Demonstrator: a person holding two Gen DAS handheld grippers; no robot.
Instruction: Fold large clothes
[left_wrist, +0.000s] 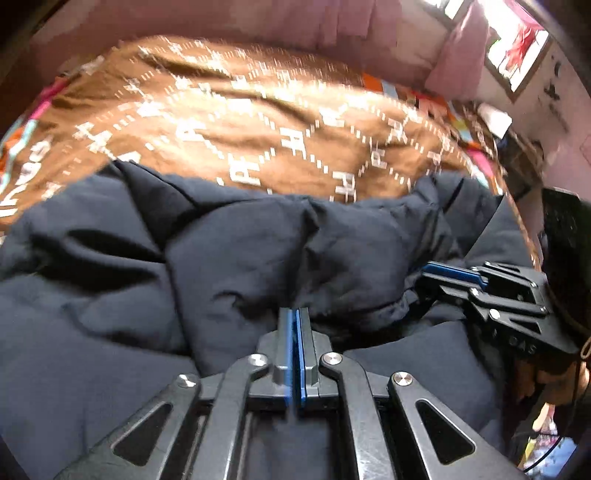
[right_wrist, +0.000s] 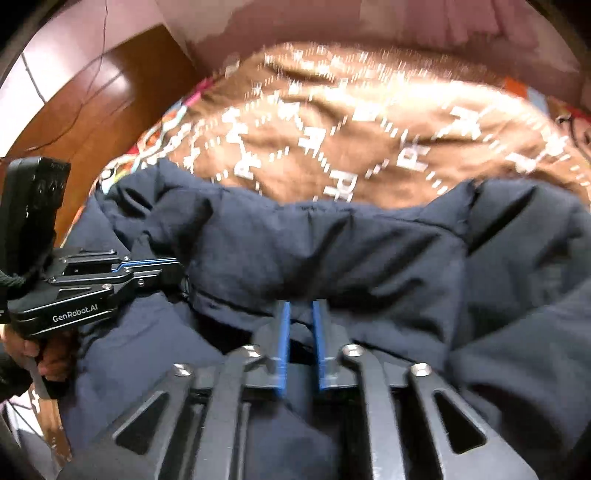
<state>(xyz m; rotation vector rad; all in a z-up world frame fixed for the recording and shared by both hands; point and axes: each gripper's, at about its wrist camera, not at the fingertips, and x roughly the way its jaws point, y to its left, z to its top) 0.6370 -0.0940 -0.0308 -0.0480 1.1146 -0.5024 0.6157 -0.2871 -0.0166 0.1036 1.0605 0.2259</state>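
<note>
A dark navy padded jacket (left_wrist: 236, 251) lies bunched on a brown patterned bedspread (left_wrist: 240, 122). My left gripper (left_wrist: 295, 314) is shut, its blue pads pressed together on a fold of the jacket. It also shows from the side in the right wrist view (right_wrist: 173, 266), shut on the jacket's left edge. My right gripper (right_wrist: 303, 308) has its blue pads a narrow gap apart with a thick fold of the jacket (right_wrist: 332, 251) between them. In the left wrist view the right gripper (left_wrist: 428, 271) reaches into the jacket from the right.
The bedspread (right_wrist: 351, 140) covers the bed beyond the jacket. A pink curtain or wall (left_wrist: 295, 22) runs behind it. A wooden panel (right_wrist: 92, 103) stands at the left. A window (left_wrist: 517, 48) is at the upper right.
</note>
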